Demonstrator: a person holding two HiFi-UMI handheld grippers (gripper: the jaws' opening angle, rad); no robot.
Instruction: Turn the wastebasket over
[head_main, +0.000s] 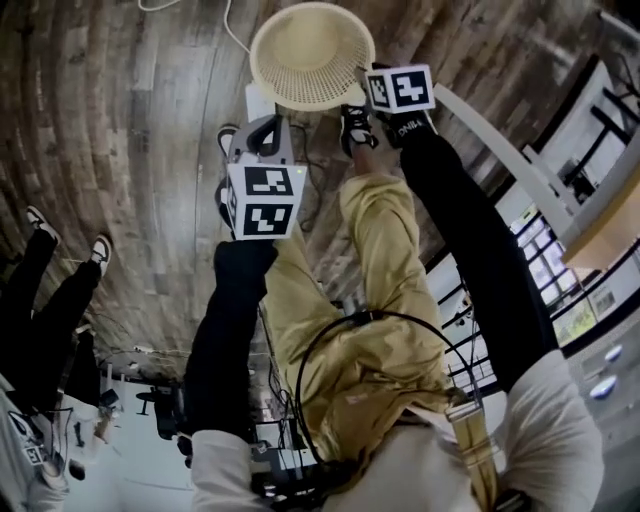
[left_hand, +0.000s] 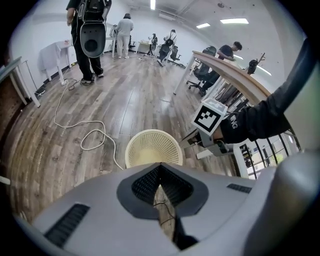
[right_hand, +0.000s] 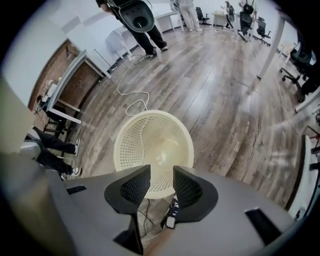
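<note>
Wooden floor bears one wastebasket; left gripper closed; right gripper parted, empty.

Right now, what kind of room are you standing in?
Probably an open office or workshop: rolling office chairs, a white desk by the wall, ceiling lights, and a wastebasket on the plank floor.

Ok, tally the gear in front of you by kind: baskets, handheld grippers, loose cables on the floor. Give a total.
Wastebasket: 1
Grippers: 2 (left gripper, right gripper)
White cable on the floor: 1
Total: 4
</note>
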